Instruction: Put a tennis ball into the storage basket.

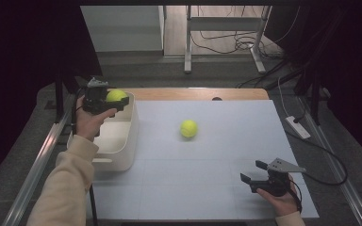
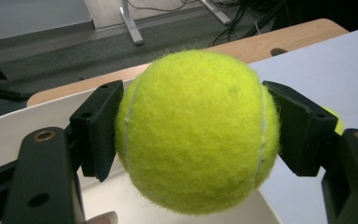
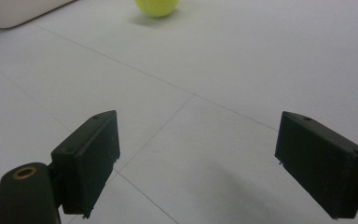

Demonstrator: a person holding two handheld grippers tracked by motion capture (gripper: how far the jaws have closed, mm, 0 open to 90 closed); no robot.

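The left gripper point(image 1: 115, 100) is clamped on a yellow tennis ball point(image 1: 116, 96), one black pad on each side of it, and holds the ball in the air above the far end of the white bin point(image 1: 122, 146). In the left gripper view the held ball point(image 2: 196, 130) sits squarely between the two jaws, its pale seam running down both flanks close to the pads, with the bin's white rim point(image 2: 9, 126) below and behind it. Seen from the high view, this gripper is at about ten o'clock from the middle of the table point(image 1: 207, 188), and the bin stands along the table's left edge, at nine o'clock.

A second tennis ball point(image 1: 188, 128) lies loose on the white tabletop near the middle, roughly at three o'clock from the held ball and well apart from the bin.

The right gripper point(image 1: 253, 173) rests in the right hand point(image 1: 283, 200) low over the table at about five o'clock, its jaws spread wide with nothing between them. In the right gripper view its jaws point(image 3: 196, 163) frame bare tabletop, and the loose ball point(image 3: 157, 6) shows at twelve o'clock, far off at the top edge.
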